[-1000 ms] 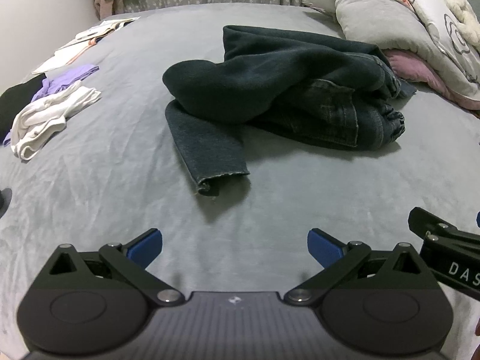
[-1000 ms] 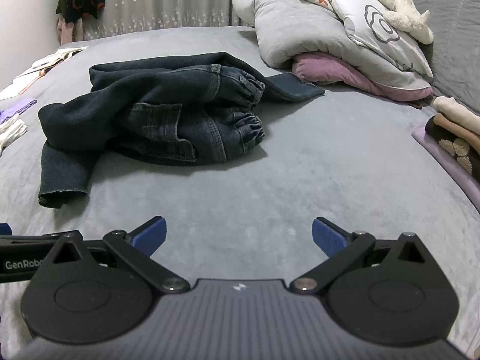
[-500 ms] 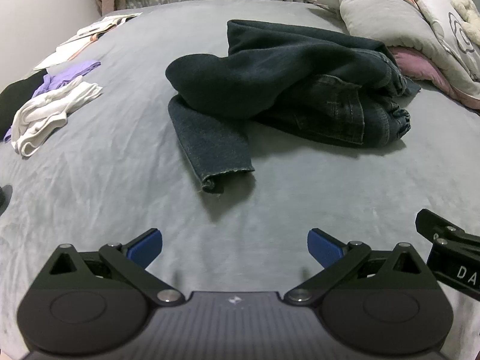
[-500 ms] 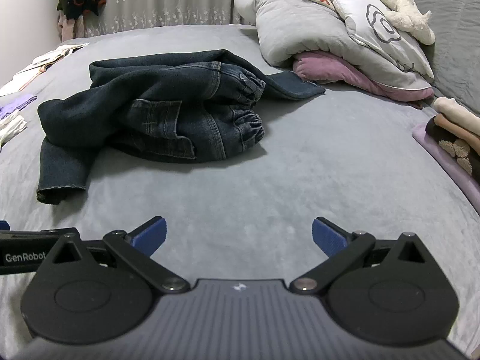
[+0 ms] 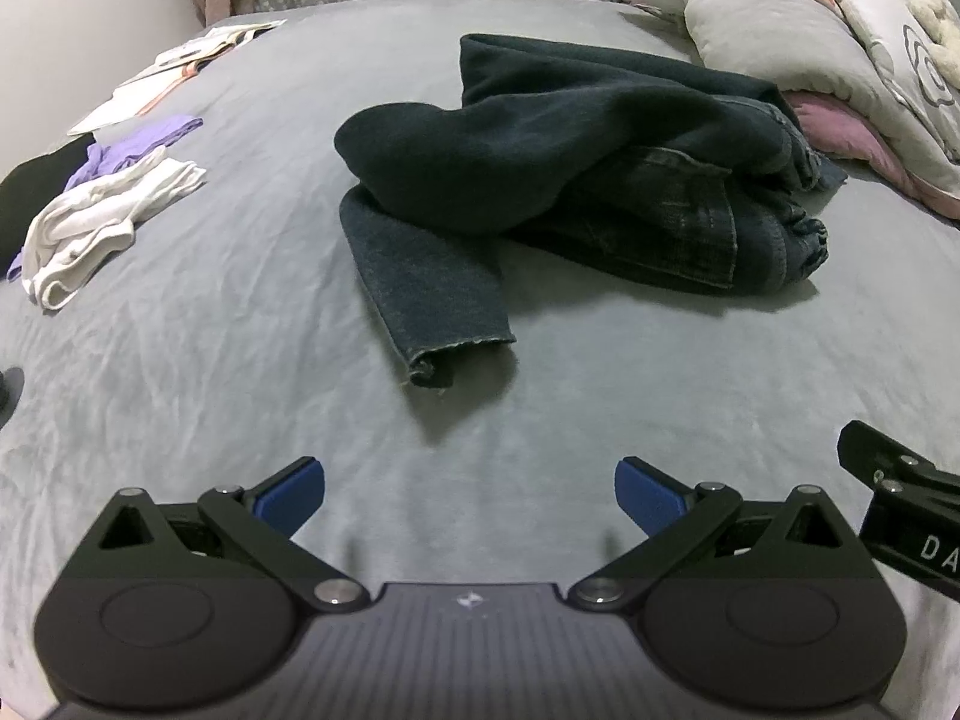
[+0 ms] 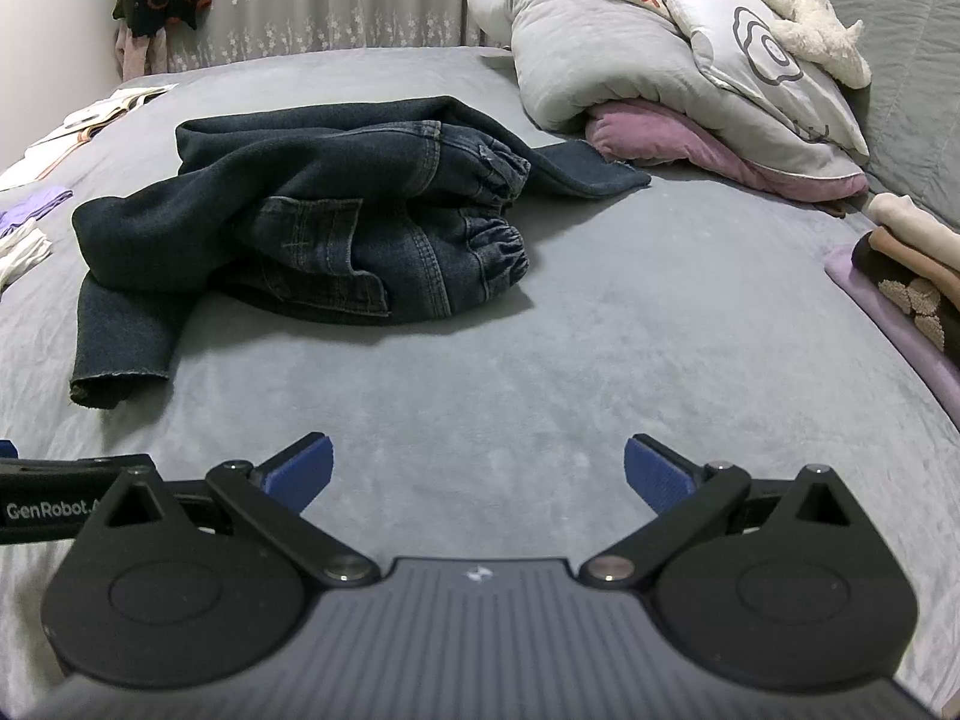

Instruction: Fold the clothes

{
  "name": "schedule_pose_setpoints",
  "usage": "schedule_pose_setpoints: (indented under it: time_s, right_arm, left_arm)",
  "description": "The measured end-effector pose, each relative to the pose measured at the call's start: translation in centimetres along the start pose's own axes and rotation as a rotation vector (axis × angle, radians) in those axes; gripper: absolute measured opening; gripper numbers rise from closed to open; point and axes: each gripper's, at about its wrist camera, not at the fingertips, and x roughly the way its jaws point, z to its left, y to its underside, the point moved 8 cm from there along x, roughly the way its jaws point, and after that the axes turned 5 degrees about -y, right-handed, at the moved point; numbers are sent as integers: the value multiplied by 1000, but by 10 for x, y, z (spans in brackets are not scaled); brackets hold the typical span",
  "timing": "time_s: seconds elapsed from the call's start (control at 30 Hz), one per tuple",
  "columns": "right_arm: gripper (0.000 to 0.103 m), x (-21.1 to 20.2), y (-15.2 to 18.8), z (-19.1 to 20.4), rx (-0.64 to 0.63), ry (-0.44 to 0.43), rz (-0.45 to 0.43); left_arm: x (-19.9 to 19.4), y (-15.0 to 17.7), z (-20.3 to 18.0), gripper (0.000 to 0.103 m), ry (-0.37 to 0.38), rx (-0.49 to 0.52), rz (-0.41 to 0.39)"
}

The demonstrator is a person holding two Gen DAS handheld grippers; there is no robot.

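Both tools hovered wide open and empty over the bed (image 5: 180, 360), the crumpled jeans (image 5: 570, 180) lying ahead, their loose leg cuff (image 5: 456, 354) trailing back nearest the left tool (image 5: 469, 489), the right tool (image 6: 477, 468) farther off.

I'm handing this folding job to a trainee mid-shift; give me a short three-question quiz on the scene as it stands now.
1. True or false: the left gripper grips the crumpled dark blue denim jeans.
2. Which lies nearest the left gripper: A) the elastic waistband, B) the frayed leg hem, C) the back pocket?
3. Fill in: the white crumpled garment lies on the grey ____.

Key: 1 false, both it and the right gripper are open and empty, short of the jeans; 2 B; 3 bedsheet.
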Motion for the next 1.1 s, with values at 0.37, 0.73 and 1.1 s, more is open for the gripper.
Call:
schedule_pose_setpoints:
  time_s: [0.37, 0.73, 1.1]
  right_arm:
    - [103, 2, -2, 3, -6, -1, -1]
    - [103, 3, 0, 2, 2, -6, 6]
    - [103, 18, -8, -5, 26, -49, 39]
  left_arm:
    - [1, 1, -1, 102, 2, 6, 7]
    - [3, 0, -2, 102, 4, 12, 16]
    - [14, -16, -10, 102, 47, 36, 12]
